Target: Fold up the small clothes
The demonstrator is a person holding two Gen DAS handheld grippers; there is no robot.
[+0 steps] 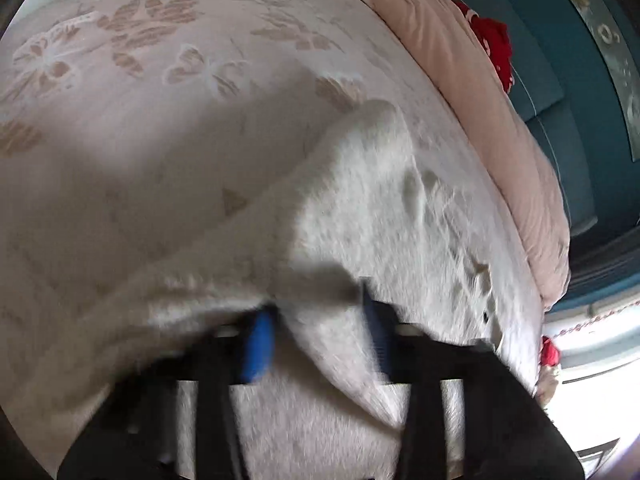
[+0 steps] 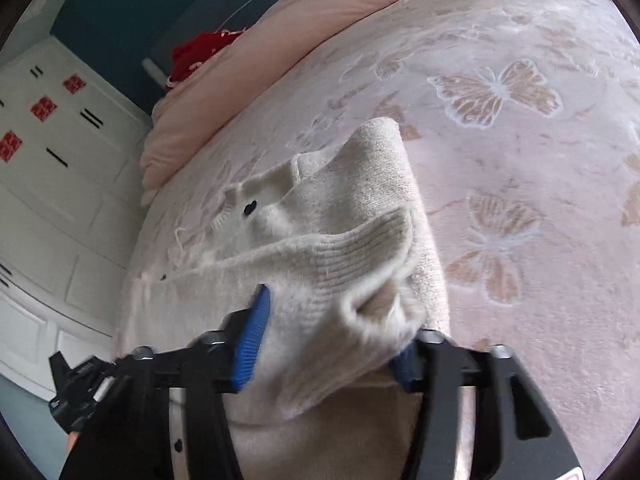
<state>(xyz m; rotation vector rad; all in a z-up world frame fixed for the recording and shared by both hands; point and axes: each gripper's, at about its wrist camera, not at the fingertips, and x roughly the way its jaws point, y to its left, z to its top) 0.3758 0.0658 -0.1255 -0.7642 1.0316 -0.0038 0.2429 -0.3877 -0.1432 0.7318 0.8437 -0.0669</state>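
A cream sweater lies on the bed. The right gripper has its fingers apart around a ribbed sleeve at 6 o'clock; the left gripper likewise straddles blurred cloth.

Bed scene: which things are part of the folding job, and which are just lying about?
In the job:
cream knit sweater
left gripper
right gripper

Lying about:
butterfly bedspread
pink duvet
red cloth
white cabinet
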